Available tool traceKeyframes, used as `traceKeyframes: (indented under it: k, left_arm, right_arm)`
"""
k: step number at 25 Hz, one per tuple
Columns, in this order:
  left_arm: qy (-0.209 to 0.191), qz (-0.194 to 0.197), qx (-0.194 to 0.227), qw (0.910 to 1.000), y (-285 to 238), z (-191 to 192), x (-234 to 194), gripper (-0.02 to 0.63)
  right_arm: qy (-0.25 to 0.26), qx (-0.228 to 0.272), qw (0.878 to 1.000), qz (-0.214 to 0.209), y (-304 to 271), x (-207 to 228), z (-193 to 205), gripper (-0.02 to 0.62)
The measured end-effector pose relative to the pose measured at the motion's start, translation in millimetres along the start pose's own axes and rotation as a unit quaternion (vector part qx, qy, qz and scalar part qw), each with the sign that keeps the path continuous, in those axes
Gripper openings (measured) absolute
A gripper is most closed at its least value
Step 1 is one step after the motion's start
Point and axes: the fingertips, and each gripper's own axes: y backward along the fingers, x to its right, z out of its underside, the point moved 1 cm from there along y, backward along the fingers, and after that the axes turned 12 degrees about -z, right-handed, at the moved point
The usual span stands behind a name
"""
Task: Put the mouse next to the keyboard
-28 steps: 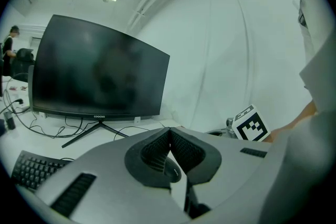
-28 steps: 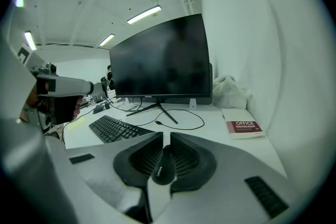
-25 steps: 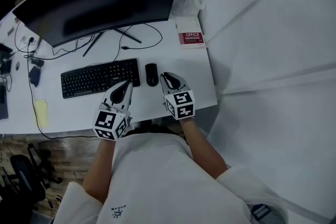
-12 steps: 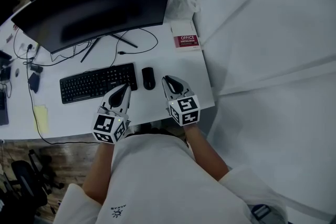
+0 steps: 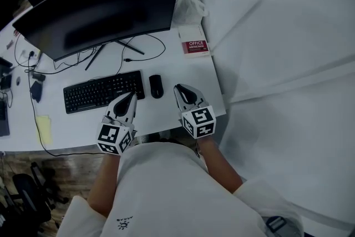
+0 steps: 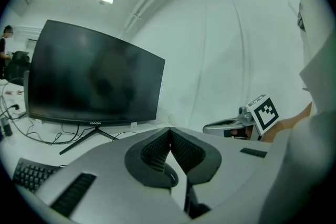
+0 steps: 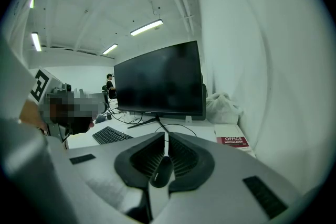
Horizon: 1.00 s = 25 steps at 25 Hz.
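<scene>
Okay, head view: black mouse [image 5: 156, 86] sits on the white desk [image 5: 186, 72] just beside the right end of the black keyboard [image 5: 102, 92], a small gap between them, front pointing toward the monitor [image 5: 100, 8]. Nothing touches the mouse.

Right gripper [image 5: 178, 88] is just right of the mouse and a bit nearer the person, not in contact. Its own view shows the ribbed pads together, nothing between them, pointing toward the monitor stand. Marker cube sits over the desk's near edge.

Left gripper [image 5: 132, 96] hovers at the keyboard's near right corner. Its own view shows the jaws pressed together and empty, tip aimed at the monitor's right side.

Other stuff: a red-and-white book [image 5: 195, 47] marked "OFFICE" lies at the desk's far right, a crumpled plastic bag [image 5: 188, 3] behind it by the monitor's right edge. Black cables [image 5: 145, 48] loop around the monitor stand. A yellow pad [image 5: 43, 129] lies near the front-left edge, well apart from the keyboard. White sheeting [image 5: 277, 36] covers the area right of the desk.
</scene>
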Motion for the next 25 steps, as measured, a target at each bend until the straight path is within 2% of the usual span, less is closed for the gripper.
traceKeyframes:
  k: [25]
  left_arm:
    - [-0.002,-0.005,0.01,0.9999,5,-15,-16,0.011]
  right_arm:
    - [0.011,0.032,0.999,0.004,34,0,-29,0.032]
